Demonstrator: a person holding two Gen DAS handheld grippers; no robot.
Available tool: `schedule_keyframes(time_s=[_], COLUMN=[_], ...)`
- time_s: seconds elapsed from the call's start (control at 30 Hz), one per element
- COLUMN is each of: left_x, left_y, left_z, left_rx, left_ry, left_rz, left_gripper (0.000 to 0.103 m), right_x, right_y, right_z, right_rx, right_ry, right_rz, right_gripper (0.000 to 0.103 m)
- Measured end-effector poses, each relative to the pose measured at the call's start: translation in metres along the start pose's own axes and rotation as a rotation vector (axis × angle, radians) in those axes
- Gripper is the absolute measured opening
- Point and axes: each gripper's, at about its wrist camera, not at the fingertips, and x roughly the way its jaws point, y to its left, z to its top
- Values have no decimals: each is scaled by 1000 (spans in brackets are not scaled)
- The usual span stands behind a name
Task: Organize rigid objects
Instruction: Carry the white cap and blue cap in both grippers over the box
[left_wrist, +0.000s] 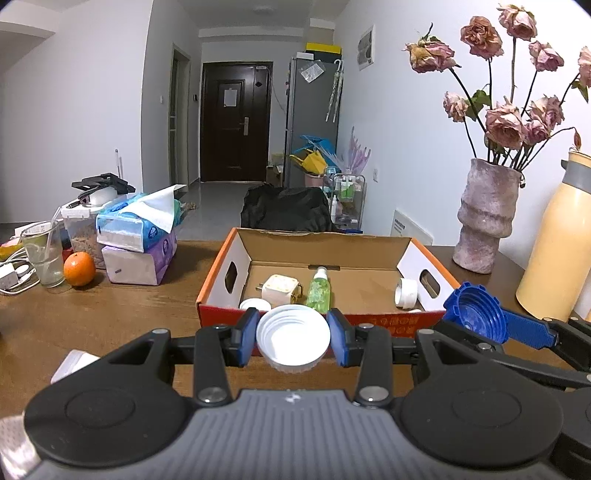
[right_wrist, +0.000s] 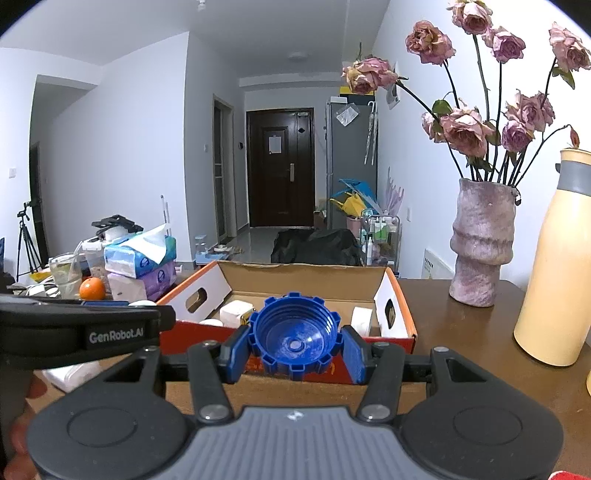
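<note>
My left gripper (left_wrist: 293, 340) is shut on a white ribbed lid (left_wrist: 293, 334), held just in front of the near wall of an open cardboard box (left_wrist: 221, 306). My right gripper (right_wrist: 294, 345) is shut on a blue notched cap (right_wrist: 294, 338), also before that box (right_wrist: 397, 295); the same blue cap (left_wrist: 474, 310) shows at the right of the left wrist view. Inside the box lie a white plug adapter (left_wrist: 279, 290), a small green bottle (left_wrist: 319, 290), a white round cap (left_wrist: 406, 293) and another white lid (left_wrist: 255, 304).
On the wooden table (left_wrist: 110, 314) stand tissue packs (left_wrist: 138, 240), an orange (left_wrist: 79, 268), a plastic cup (left_wrist: 44, 258), a vase of dried roses (left_wrist: 484, 218) and a yellow flask (left_wrist: 557, 240). A white item (left_wrist: 74, 363) lies near the left gripper. A hand (right_wrist: 22, 424) holds the left gripper's body.
</note>
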Motion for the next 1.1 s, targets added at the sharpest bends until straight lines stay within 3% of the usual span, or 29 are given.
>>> schedule_keyframes(time_s=[1.1], left_x=[85], left_y=[-5], left_z=[37], left_rx=[-30], left_ry=[-18], left_rz=[41], left_gripper=[41], right_x=[91], right_y=[-18], right_z=[31], right_rx=[25], right_ry=[14], right_rz=[-37], right_gripper=[51])
